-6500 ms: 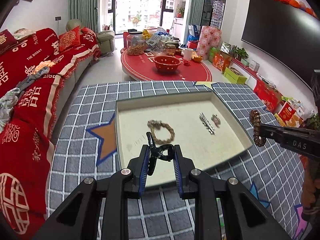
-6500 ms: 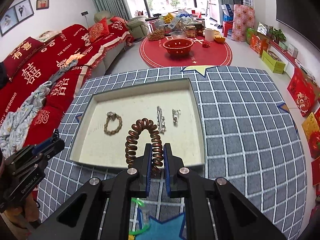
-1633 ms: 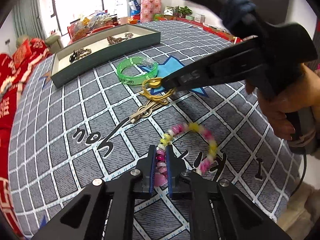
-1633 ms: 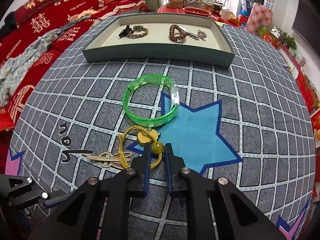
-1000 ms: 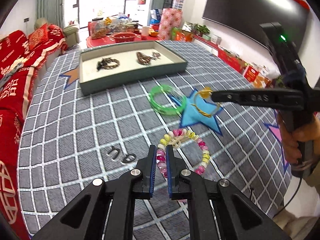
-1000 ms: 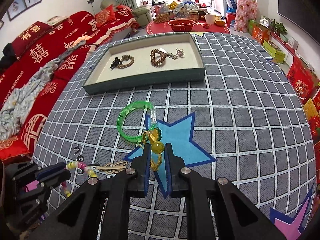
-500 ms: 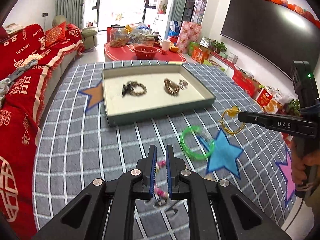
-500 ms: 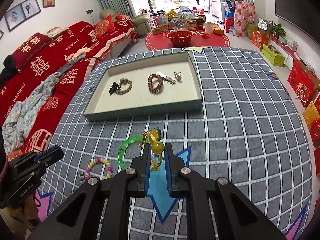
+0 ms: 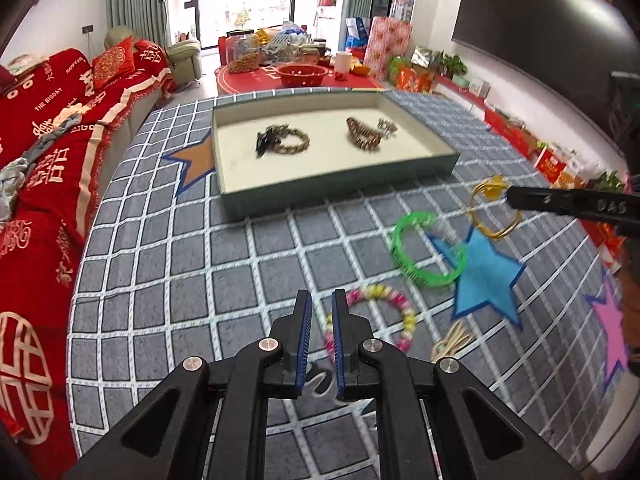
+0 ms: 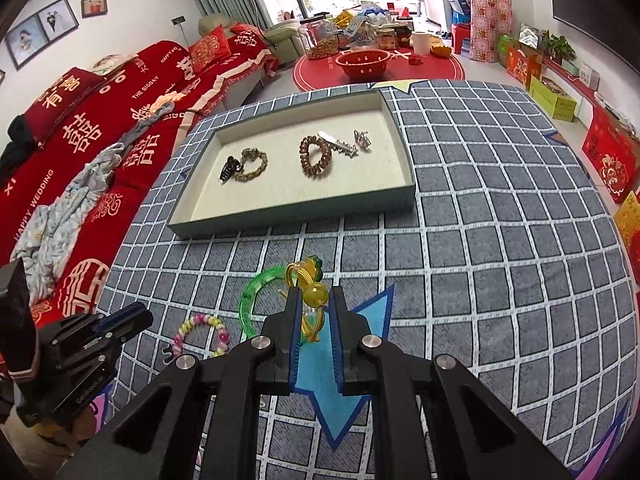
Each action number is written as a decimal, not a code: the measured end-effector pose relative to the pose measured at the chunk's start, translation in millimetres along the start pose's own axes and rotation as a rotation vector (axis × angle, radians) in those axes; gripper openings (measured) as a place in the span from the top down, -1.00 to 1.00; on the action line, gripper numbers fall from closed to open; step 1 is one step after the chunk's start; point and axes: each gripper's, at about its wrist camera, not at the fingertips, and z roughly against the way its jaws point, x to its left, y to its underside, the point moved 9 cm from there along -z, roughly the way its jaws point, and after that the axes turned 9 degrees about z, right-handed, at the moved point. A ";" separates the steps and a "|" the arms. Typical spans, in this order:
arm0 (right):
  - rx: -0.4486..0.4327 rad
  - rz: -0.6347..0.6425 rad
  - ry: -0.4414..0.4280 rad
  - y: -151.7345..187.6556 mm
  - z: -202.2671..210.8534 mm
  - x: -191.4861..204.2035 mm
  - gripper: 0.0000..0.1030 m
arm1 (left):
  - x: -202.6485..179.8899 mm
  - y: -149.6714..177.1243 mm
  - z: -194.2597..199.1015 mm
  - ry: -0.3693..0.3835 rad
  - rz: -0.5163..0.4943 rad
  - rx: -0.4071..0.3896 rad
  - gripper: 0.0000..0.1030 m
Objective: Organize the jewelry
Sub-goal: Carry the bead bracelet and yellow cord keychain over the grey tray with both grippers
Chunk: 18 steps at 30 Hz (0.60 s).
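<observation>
R gripper (image 10: 315, 312) is pinching the gold bangle (image 10: 310, 280) btwn its fingers (image 10: 294, 320), the amber bead sitting right at the tips, and is holding it up above the surface (image 10: 500, 240), short of the tray (image 10: 296, 210). In the L view the same bangle (image 9: 494, 212) is hanging off the R tips, clear of the cloth. So the step in hand looks like carrying the bangle over to the tray.

L gripper (image 9: 319, 320) is hovering over the surface w/ its fingers (image 9: 304, 332) nearly together, a thin gap showing and nothing in it. The bead bracelet (image 9: 380, 316) is lying just ahead and to the right of the L tips, on the cloth, not gripped. The green bangle (image 9: 428, 252) is lying flat beyond it, near the blue star.

Tray is already holding a black clip (image 10: 230, 170) touching a gold chain (image 10: 252, 166), a brown coil tie (image 10: 316, 156), a silver clip (image 10: 338, 144) and a small charm (image 10: 362, 139).

Next, probably: R needs to go forward over the near wall and let go on bare lining, e.g. the near right part. L would need to spread wider, then drop onto the bead bracelet.
</observation>
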 end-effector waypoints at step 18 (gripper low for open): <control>-0.006 -0.002 -0.005 12.5 9.9 7.6 0.72 | -9.6 35.6 -42.7 -0.001 -0.139 0.119 -0.20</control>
